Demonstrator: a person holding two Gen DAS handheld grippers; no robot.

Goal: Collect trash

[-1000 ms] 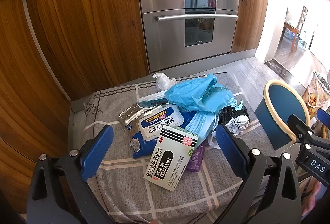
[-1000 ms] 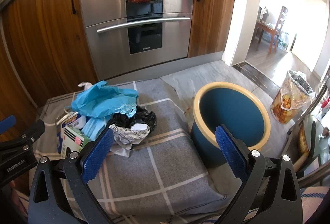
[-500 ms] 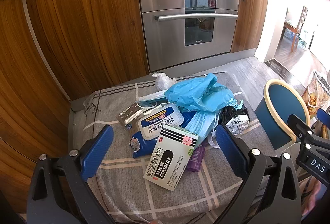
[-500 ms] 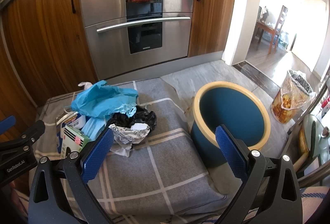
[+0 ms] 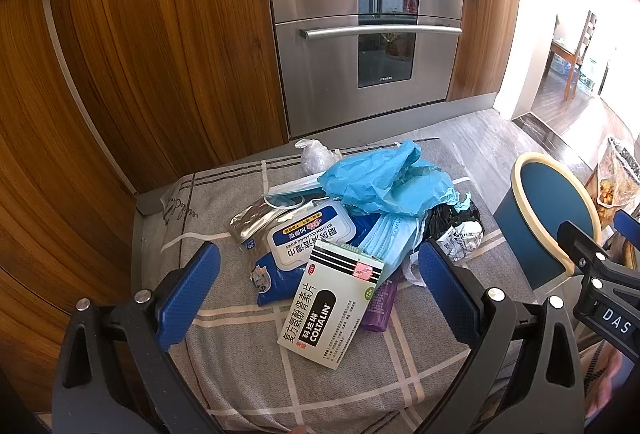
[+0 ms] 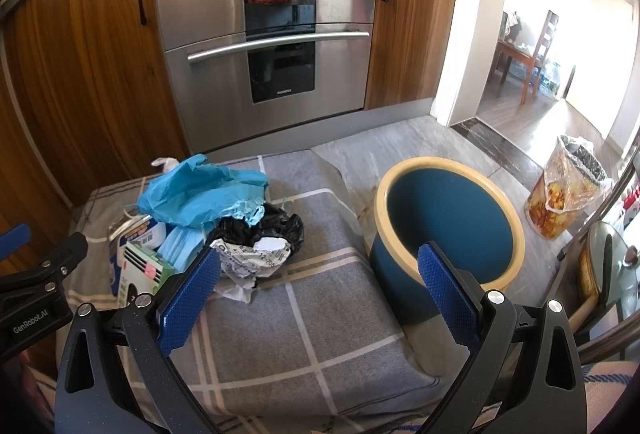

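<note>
A heap of trash lies on a grey checked cushion (image 5: 224, 346): a white COLTALIN box (image 5: 330, 308), a blue wipes pack (image 5: 304, 246), crumpled blue plastic (image 5: 384, 180), blue face masks (image 5: 390, 234), a black bag (image 5: 452, 218) and crumpled printed paper (image 6: 252, 254). A blue bin with a cream rim (image 6: 448, 230) stands right of the cushion. My left gripper (image 5: 320, 294) is open, above the box. My right gripper (image 6: 318, 288) is open and empty over the bare cushion, between the heap and the bin.
Wooden cabinets (image 5: 160, 54) and a steel oven (image 6: 268, 34) stand behind the cushion. A clear bag of scraps (image 6: 568, 190) sits on the floor at the right. A doorway with a chair (image 6: 536, 58) opens at the far right.
</note>
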